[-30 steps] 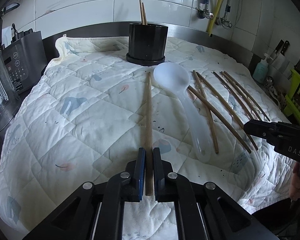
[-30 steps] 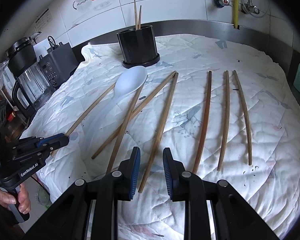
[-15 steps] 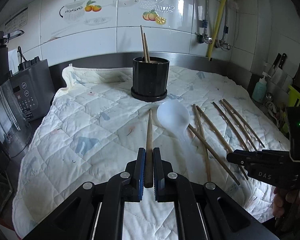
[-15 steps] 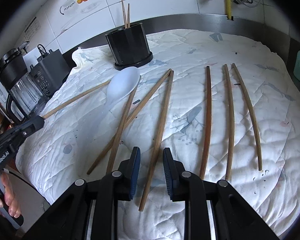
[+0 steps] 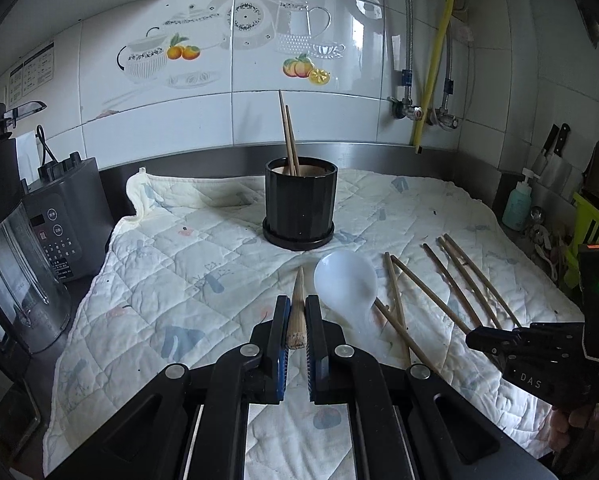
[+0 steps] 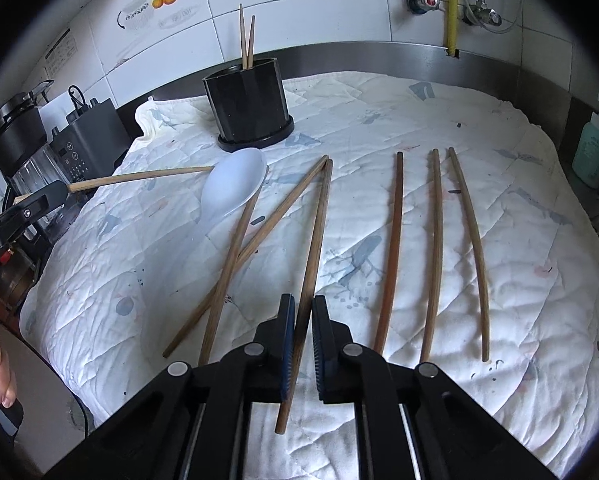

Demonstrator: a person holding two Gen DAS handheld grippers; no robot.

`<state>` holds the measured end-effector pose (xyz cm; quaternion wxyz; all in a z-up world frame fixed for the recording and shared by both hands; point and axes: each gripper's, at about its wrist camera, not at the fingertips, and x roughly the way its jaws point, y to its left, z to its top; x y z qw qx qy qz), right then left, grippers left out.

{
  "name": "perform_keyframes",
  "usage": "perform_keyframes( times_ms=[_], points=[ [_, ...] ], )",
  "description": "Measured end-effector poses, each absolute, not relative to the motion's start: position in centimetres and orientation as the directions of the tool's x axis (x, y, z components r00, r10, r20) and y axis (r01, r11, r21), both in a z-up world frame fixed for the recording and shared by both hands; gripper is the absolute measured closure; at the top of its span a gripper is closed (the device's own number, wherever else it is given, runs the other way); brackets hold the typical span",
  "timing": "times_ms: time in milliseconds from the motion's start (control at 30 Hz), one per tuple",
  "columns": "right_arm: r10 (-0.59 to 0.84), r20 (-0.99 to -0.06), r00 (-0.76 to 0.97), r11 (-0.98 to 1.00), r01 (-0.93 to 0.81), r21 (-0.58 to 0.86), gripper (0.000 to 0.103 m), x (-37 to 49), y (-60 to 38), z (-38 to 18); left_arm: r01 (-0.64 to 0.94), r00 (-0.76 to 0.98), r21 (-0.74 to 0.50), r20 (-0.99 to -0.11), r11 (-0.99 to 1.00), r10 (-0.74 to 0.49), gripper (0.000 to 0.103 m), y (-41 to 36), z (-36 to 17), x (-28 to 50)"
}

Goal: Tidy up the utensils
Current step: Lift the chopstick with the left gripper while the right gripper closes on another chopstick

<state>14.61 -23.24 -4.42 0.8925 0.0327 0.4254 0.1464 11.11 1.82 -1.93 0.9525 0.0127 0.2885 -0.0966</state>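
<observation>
the left gripper point(image 5: 297, 330) is closed on a chopstick point(image 5: 297, 308), gripping it near its thick butt end, and the stick is off the cloth point(image 5: 179, 264), its thin tip aimed far, toward the black holder point(image 5: 300, 204). seen from the right wrist view, that stick runs from the gripper at the far left across to just beside the spoon point(image 6: 235, 186), roughly level above the cloth. the right gripper point(image 6: 303, 344) sits low at the near edge with its jaws narrowed around another chopstick point(image 6: 311, 264) that lies on the cloth; the pads look close to the wood on both sides, but whether they already pinch it i cannot tell. outward from there, two crossed sticks point(image 6: 235, 256) lie to its left, one with its far end against the spoon's bowl, and three more point(image 6: 433, 248) lie side by side to the right, apart from each other. the holder stands at the far middle with two chopsticks point(image 6: 246, 40) upright in it. so the job looks early: two sticks stowed, one in hand on its way, six sticks and the white spoon left on the cloth. the left tool is held about level, pointing at the holder from well short of it; it will likely need to tilt the stick tip down over the rim.
</observation>
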Motion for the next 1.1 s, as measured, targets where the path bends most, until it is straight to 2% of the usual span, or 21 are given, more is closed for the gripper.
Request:
perform_keyframes(
  times_ms=[500, 733, 1100],
  points=[
    [0.261, -0.638, 0.724, 0.958, -0.276, 0.079, 0.094, 14.6, -23.2, 0.4, 0.191, 0.841, -0.019, -0.513, 0.981, -0.173, 0.096, 1.6, 0.2, 12.4],
    [0.258, -0.621, 0.741, 0.959, -0.272, 0.073, 0.094, 14.5, -23.2, 0.7, 0.195, 0.844, -0.01, -0.508, 0.981, -0.173, 0.096, 1.5, 0.4, 12.7],
    [0.319, -0.553, 0.77, 0.947, -0.288, 0.145, 0.094, 16.5, -24.1, 3.3, 0.196, 0.858, 0.003, -0.485, 0.981, -0.17, 0.096, 1.5, 1.4, 13.4]
  ],
)
